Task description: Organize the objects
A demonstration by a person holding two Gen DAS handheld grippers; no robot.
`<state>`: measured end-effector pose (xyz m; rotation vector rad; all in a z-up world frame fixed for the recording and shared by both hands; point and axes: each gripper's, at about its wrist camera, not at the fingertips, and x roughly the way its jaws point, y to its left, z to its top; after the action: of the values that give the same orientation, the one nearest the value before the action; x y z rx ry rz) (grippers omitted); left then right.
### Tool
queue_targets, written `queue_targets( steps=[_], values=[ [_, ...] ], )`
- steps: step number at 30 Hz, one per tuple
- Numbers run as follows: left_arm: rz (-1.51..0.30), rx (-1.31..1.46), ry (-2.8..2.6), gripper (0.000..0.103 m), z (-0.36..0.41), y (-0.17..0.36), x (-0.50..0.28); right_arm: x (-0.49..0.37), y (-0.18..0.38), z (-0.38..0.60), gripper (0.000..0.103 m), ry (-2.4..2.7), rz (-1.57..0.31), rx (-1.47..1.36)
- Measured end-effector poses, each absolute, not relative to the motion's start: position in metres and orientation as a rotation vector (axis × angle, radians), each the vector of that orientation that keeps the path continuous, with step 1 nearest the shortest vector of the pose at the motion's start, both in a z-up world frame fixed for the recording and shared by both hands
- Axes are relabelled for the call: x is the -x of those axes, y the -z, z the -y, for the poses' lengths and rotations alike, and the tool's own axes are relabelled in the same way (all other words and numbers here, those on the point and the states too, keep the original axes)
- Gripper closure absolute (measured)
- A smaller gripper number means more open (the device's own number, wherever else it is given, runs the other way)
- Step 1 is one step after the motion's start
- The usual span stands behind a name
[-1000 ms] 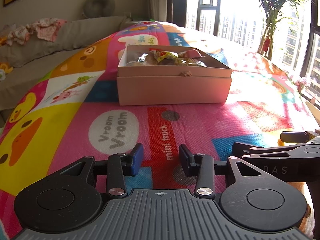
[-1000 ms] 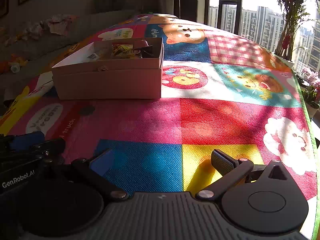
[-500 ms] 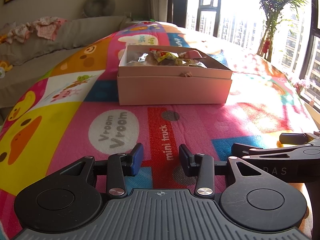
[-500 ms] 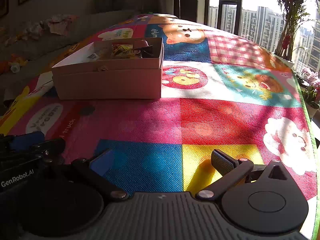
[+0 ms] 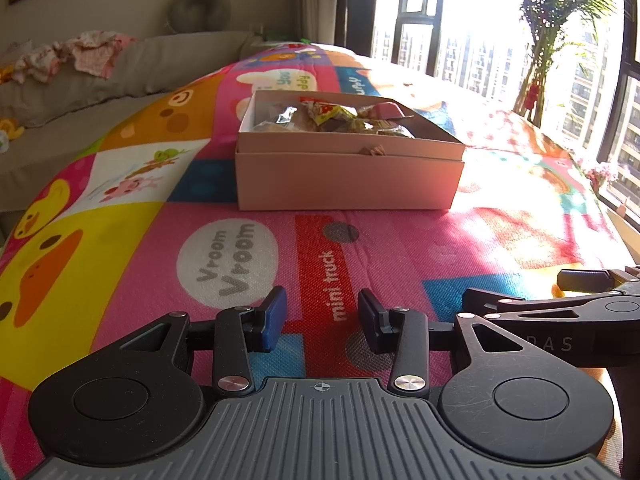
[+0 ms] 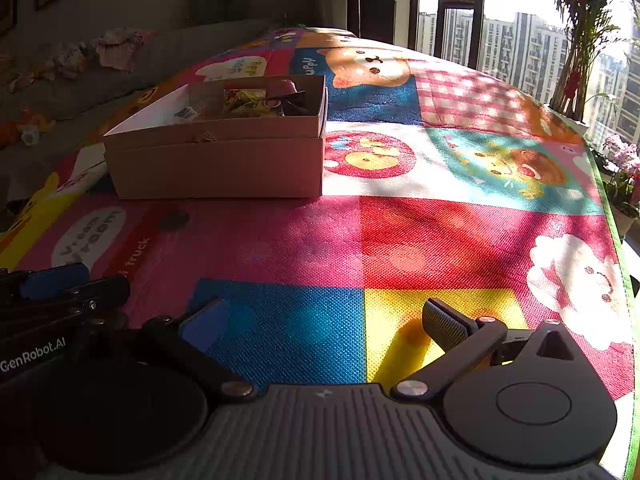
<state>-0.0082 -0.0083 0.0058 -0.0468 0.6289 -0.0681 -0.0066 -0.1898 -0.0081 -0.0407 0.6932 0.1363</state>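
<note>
Ahead of us the box lies long side toward us on the mat, sofa beyond; left gripper and right gripper fingers apart, empty.

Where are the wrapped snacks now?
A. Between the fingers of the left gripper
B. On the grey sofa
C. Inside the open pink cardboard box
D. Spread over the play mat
C: the wrapped snacks lie inside the open pink cardboard box, which stands on the play mat; both grippers are empty.
</note>
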Motion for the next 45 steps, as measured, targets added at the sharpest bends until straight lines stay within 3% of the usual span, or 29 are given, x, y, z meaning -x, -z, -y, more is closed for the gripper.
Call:
queue_targets(
  steps=[45],
  values=[
    [-0.627, 0.06, 0.073, 0.06, 0.0071, -0.0051, 0.007, 0.006, 0.0084, 0.1897, 0.0, -0.136, -0.693, 0.04]
  ],
)
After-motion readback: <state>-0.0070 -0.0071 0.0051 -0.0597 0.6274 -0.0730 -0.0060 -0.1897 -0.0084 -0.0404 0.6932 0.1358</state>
